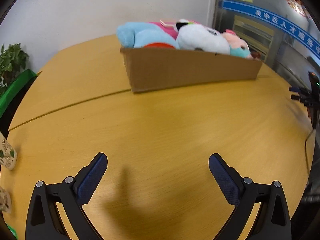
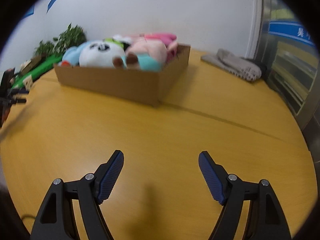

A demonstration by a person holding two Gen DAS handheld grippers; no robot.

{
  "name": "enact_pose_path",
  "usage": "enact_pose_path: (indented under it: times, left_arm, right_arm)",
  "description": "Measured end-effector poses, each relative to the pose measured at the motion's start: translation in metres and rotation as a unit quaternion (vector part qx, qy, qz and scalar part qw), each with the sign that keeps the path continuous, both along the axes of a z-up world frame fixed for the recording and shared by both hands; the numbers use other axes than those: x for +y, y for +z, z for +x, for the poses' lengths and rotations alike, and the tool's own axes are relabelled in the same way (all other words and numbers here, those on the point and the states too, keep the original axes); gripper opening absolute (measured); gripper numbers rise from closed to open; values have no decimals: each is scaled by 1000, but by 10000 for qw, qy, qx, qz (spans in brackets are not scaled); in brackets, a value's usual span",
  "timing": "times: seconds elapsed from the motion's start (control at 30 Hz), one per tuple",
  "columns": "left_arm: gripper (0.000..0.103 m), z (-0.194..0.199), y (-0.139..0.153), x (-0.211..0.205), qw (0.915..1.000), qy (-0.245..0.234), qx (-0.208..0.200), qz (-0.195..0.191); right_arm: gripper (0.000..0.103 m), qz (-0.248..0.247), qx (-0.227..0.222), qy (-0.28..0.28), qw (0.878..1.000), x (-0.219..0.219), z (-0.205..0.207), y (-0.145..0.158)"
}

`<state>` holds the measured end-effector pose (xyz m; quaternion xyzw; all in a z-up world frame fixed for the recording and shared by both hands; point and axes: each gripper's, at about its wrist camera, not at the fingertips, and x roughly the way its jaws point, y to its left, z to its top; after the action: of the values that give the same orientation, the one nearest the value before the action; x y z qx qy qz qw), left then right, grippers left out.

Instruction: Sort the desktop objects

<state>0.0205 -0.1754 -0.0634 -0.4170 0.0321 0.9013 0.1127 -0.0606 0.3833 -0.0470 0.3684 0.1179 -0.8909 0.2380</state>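
Note:
A cardboard box (image 1: 190,70) stands on the far half of the yellow wooden table (image 1: 160,130), packed with plush toys: a light blue one (image 1: 144,36), a white panda (image 1: 202,37) and a pink one (image 1: 238,44). In the right wrist view the same box (image 2: 112,80) holds the panda (image 2: 100,55) and the pink toy (image 2: 148,53). My left gripper (image 1: 158,160) hangs open over bare tabletop, well short of the box. My right gripper (image 2: 161,157) is open too, nothing between its blue pads.
A grey folded cloth (image 2: 234,64) lies at the back right near a glass door. Paper cups (image 1: 7,154) stand at the left table edge. A green bag and a potted plant (image 1: 12,60) sit beyond the left edge. A dark stand with a cable (image 1: 312,98) is at the right.

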Motion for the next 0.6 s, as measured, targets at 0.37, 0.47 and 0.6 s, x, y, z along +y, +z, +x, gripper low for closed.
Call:
enact_pose_path:
  times: [0.37, 0.47, 0.6]
  left_arm:
    - [103, -28, -19, -4, 9981, -498, -302, -215]
    - [103, -34, -18, -5, 9971, -663, -291, -215]
    - [103, -36, -15, -9, 9972, -655, -300, -214]
  right_arm:
    - [88, 323, -543, 934, 9936, 27, -23, -32]
    - [103, 302, -687, 1002, 9921, 27, -27, -36]
    - [103, 303, -697, 1195, 9899, 32, -27, -39]
